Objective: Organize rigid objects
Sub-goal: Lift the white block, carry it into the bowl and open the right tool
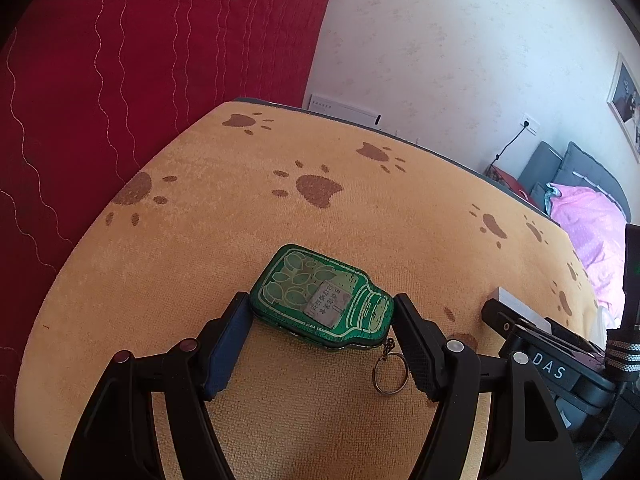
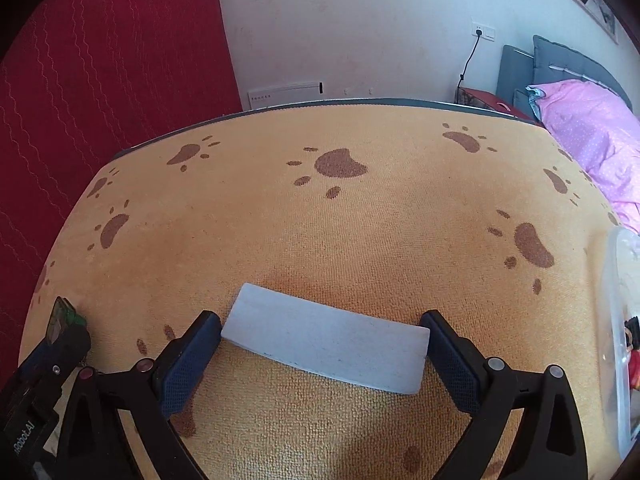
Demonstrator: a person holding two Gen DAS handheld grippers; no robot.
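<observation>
A green bottle-shaped case (image 1: 316,300) with a key ring (image 1: 390,372) lies flat on the orange paw-print cloth (image 1: 280,208). My left gripper (image 1: 320,300) is shut on it, one pad at its base and the other at its cap end. A flat white block (image 2: 324,340) lies on the same cloth. My right gripper (image 2: 320,320) spans it lengthwise, and its pads touch both short ends. In the left wrist view, the right gripper (image 1: 540,360) and a corner of the white block (image 1: 506,296) show at the right. The right wrist view has the left gripper (image 2: 44,376) at its far left.
A clear plastic container (image 2: 616,320) stands at the table's right edge. A red quilted cloth (image 1: 120,80) hangs along the left side. Beyond the table's far right corner is a bed with a pink duvet (image 2: 592,132). A white wall is behind.
</observation>
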